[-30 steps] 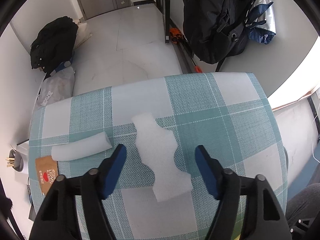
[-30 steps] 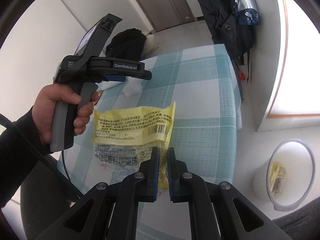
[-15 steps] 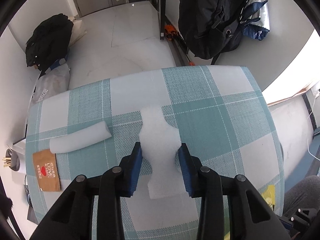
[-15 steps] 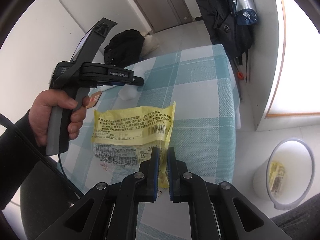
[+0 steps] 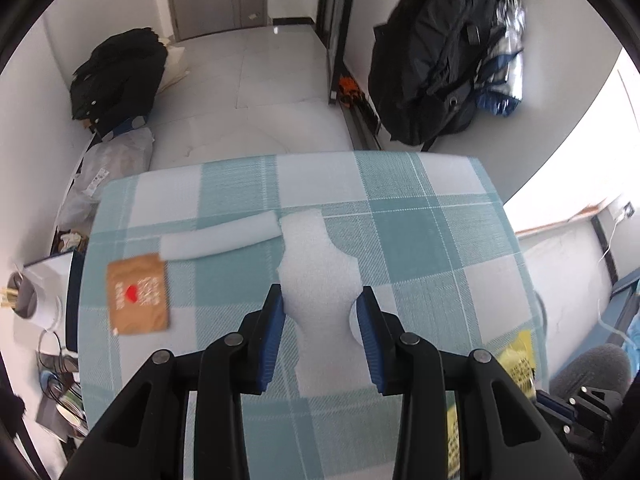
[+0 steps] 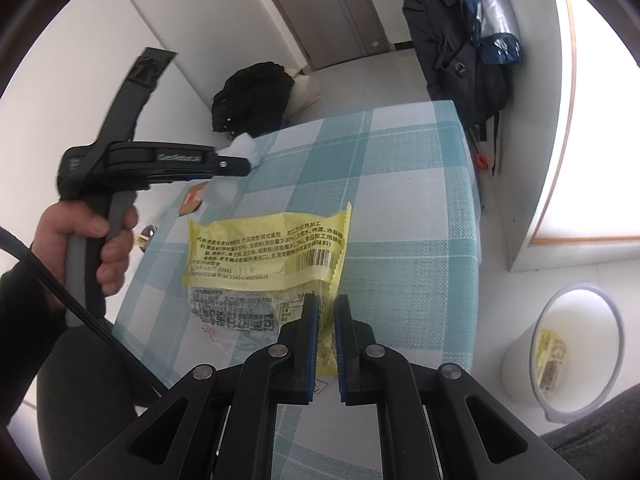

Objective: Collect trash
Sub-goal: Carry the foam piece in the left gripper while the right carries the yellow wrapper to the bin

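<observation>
My left gripper (image 5: 320, 300) is shut on a flat white foam piece (image 5: 320, 276) and holds it lifted above the checked table (image 5: 432, 248). In the right wrist view the left gripper (image 6: 240, 160) carries the foam (image 6: 244, 148) in the air. My right gripper (image 6: 326, 304) is shut on the edge of a yellow snack wrapper (image 6: 268, 252), held above the table (image 6: 400, 208). A white foam strip (image 5: 220, 240) and a brown paper packet (image 5: 138, 294) lie on the table's left part.
A white trash bin (image 6: 576, 352) with a yellow wrapper inside stands on the floor to the right of the table. Black bags (image 5: 116, 76) lie by the far wall. A dark backpack (image 5: 428, 68) hangs on the right wall.
My left gripper closed on the white foam piece and has lifted it off the table. The right gripper has stayed still with the yellow wrapper.
</observation>
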